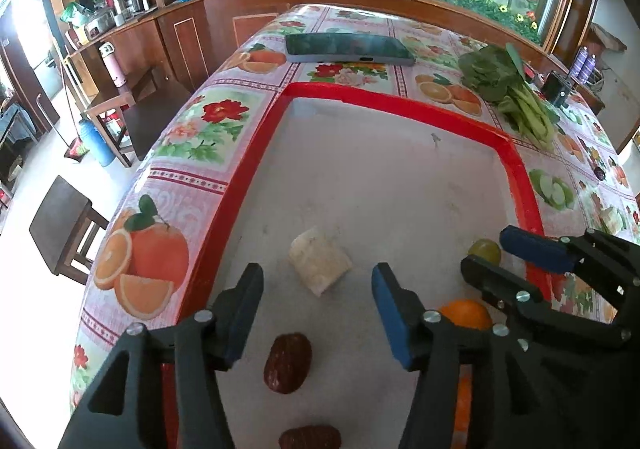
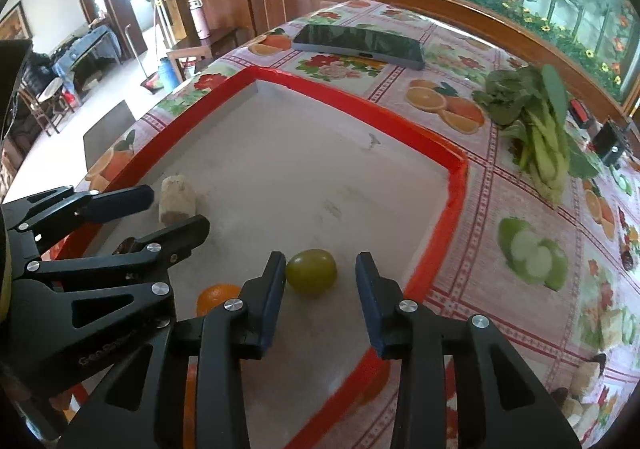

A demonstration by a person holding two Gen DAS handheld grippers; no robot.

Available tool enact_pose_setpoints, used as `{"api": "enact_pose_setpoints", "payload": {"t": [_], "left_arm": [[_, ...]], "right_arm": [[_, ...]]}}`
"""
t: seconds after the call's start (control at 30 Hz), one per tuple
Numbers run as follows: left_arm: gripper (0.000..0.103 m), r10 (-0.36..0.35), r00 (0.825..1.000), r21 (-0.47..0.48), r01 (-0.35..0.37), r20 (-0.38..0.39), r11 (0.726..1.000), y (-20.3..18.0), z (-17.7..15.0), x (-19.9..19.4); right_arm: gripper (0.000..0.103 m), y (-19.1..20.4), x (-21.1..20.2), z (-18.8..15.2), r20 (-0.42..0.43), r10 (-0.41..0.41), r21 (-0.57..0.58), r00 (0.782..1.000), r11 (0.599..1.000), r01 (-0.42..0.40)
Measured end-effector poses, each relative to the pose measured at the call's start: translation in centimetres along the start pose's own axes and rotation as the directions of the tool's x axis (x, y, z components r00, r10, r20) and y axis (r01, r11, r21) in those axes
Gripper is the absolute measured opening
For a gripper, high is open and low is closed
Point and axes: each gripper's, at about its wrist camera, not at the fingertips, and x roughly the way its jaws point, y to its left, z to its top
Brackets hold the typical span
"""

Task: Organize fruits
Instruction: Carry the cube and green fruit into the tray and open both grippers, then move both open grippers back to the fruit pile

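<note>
Right tool [image 2: 320,291] jaws apart, green fruit [image 2: 311,271] just ahead, touching its left pad; left tool [image 1: 316,309], also apart, faces pale chunk [image 1: 319,265].

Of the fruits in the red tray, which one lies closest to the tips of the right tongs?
The green grape: it sits just ahead of the right tongs, beside the left fingertip, unlike the orange.

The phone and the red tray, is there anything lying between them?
No. Between the phone and the red tray lies only bare flowered tablecloth, with nothing on it. Both wrist views show this.
</note>
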Motion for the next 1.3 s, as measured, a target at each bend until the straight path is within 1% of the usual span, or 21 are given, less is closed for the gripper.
{"api": "enact_pose_setpoints", "payload": {"t": [0.17, 0.33, 0.43, 0.57, 0.73, 0.77, 0.8, 0.87, 0.97, 1.1, 1.17, 1.3], "left_arm": [[0.067, 0.007, 1.000, 0.007, -0.007, 0.019, 1.000, -0.5, -0.6, -1.2], [0.069, 0.007, 0.999, 0.004, -0.007, 0.037, 1.000, -0.7, -1.3, -2.3], [0.072, 0.009, 0.999, 0.001, -0.009, 0.043, 1.000, -0.9, -1.7, -3.0], [0.072, 0.017, 0.998, 0.000, -0.017, 0.055, 1.000, -1.3, -2.3, -4.0], [0.073, 0.024, 0.998, -0.007, -0.024, 0.061, 1.000, -2.6, -3.3, -5.4], [0.073, 0.027, 0.998, -0.008, -0.026, 0.063, 1.000, -3.0, -3.5, -5.7], [0.074, 0.024, 0.998, -0.008, -0.024, 0.065, 1.000, -3.5, -3.7, -6.0], [0.075, 0.015, 0.998, -0.004, -0.015, 0.066, 1.000, -4.7, -4.2, -6.4], [0.075, -0.005, 0.998, 0.017, 0.004, 0.060, 1.000, -7.0, -4.9, -6.7], [0.075, -0.026, 0.999, 0.070, 0.023, 0.041, 0.997, -11.0, -5.8, -6.6], [0.075, -0.042, 0.999, 0.101, 0.039, 0.029, 0.994, -13.2, -6.2, -6.5], [0.075, -0.069, 0.998, 0.159, 0.066, 0.013, 0.985, -17.3, -6.8, -6.3]], "right_arm": [[0.036, -0.4, -1.4, -0.8, 0.007, -0.029, 0.014, 1.000, 0.999, 0.029], [0.036, 0.1, -3.0, -1.7, 0.028, -0.037, 0.006, 0.999, 0.999, 0.036], [0.043, 0.5, -3.8, -2.4, 0.037, -0.062, -0.006, 0.997, 0.998, 0.062], [0.044, 0.5, -4.7, -3.7, 0.041, -0.064, -0.007, 0.997, 0.998, 0.064], [0.045, -0.3, -6.1, -6.0, 0.039, -0.062, -0.004, 0.997, 0.998, 0.062], [0.047, -0.6, -6.3, -6.5, 0.037, -0.064, -0.002, 0.997, 0.998, 0.064], [0.049, -1.0, -6.6, -7.0, 0.035, -0.066, 0.003, 0.997, 0.998, 0.066], [0.060, -1.8, -7.3, -8.3, 0.039, -0.069, 0.019, 0.997, 0.997, 0.069], [0.068, -3.7, -8.4, -10.2, 0.043, -0.076, 0.051, 0.996, 0.996, 0.073], [0.068, -7.1, -9.8, -12.8, 0.042, -0.082, 0.115, 0.996, 0.990, 0.077], [0.068, -8.7, -10.4, -13.9, 0.042, -0.102, 0.137, 0.994, 0.986, 0.095], [0.068, -13.0, -11.6, -16.7, 0.028, -0.154, 0.202, 0.988, 0.969, 0.145]]}}
